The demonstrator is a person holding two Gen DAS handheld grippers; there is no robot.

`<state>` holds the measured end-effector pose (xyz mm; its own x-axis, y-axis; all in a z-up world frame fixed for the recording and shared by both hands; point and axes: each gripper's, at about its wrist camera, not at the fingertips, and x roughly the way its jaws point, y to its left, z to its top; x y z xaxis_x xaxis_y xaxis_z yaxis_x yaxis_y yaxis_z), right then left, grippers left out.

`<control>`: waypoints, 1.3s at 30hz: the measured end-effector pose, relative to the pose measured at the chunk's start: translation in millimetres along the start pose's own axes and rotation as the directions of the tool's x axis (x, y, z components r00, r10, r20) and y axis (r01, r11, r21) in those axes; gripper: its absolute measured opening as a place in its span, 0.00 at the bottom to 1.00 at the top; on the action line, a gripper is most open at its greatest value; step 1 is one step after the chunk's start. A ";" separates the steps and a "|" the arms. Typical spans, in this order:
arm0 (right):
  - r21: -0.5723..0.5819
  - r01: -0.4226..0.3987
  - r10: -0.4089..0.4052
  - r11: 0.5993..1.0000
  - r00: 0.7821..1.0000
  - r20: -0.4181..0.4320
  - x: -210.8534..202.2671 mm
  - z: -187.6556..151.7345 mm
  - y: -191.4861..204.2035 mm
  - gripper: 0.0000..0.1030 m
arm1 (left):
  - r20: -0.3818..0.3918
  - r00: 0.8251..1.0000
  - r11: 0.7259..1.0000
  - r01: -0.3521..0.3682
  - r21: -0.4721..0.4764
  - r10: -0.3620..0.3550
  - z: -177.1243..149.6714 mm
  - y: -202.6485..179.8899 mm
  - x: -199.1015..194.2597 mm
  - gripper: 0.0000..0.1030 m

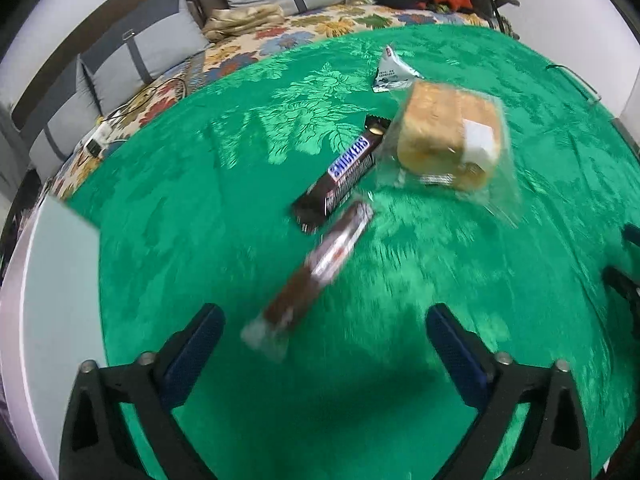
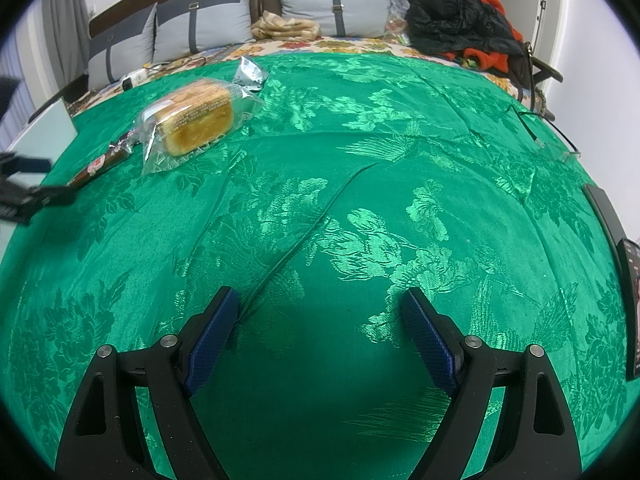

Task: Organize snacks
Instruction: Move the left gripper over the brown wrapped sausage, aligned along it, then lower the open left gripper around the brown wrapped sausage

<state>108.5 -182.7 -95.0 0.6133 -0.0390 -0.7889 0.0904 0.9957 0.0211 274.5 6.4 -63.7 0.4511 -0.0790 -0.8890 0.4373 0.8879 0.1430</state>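
While the left hand-held gripper (image 1: 322,334) is hanging wide open, gripping nothing, the blurred chocolate bar (image 1: 310,276) is lying near its left finger, beside the Snickers bar (image 1: 344,176) and bagged bread (image 1: 448,140). Right hand-held gripper (image 2: 320,320) is idling open, empty. Off-centre closing risks nudging the bar away.

Green floral cloth (image 2: 360,200), brown Snickers bar (image 1: 344,172), golden bread (image 1: 448,136).
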 end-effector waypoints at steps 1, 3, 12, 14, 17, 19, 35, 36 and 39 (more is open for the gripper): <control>0.000 0.000 0.000 1.000 1.000 0.000 0.0 0.0 0.0 0.84 | -0.010 1.000 1.000 0.005 -0.004 -0.005 5.0 1.3 6.0 0.90; 0.000 -0.001 0.001 1.000 1.000 0.000 0.0 0.1 0.0 0.84 | -0.035 0.999 0.999 0.014 -0.033 -0.015 10.4 5.0 19.4 0.86; 0.001 -0.002 0.002 1.000 1.000 0.001 0.0 0.0 0.2 0.84 | 0.015 0.989 0.982 0.149 -0.118 -0.148 6.1 16.3 25.7 0.68; 0.001 -0.002 0.002 1.000 1.000 0.002 -0.1 0.1 0.4 0.84 | 0.024 0.991 0.986 0.137 -0.097 -0.135 3.6 13.2 21.4 0.49; 0.001 -0.002 0.002 1.000 1.000 0.002 -0.1 0.1 0.4 0.84 | 0.016 0.990 0.980 0.141 -0.141 -0.140 0.0 16.4 15.4 0.20; 0.001 -0.002 0.002 1.000 1.000 0.002 -0.1 0.0 0.3 0.84 | 0.015 0.993 0.979 0.120 -0.164 -0.119 -7.0 17.0 10.8 0.18; 0.001 -0.003 0.003 1.000 1.000 0.004 -0.1 -0.1 0.4 0.84 | 0.089 0.996 0.893 0.040 -0.448 0.000 -143.4 25.6 -65.4 0.35; 0.001 -0.002 0.002 1.000 1.000 0.004 0.0 -0.2 0.3 0.84 | 0.095 0.995 0.881 0.053 -0.469 -0.009 -144.7 28.4 -62.0 0.62; 0.001 -0.002 0.002 1.000 1.000 0.005 0.0 -0.2 0.3 0.84 | 0.134 0.990 0.861 0.043 -0.507 0.029 -147.6 32.5 -56.7 0.83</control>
<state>108.4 -182.4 -95.1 0.6174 -0.0371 -0.7858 0.0896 0.9957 0.0234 148.4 106.7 -72.9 0.5642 -0.1130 -0.8178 0.0013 0.9907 -0.1360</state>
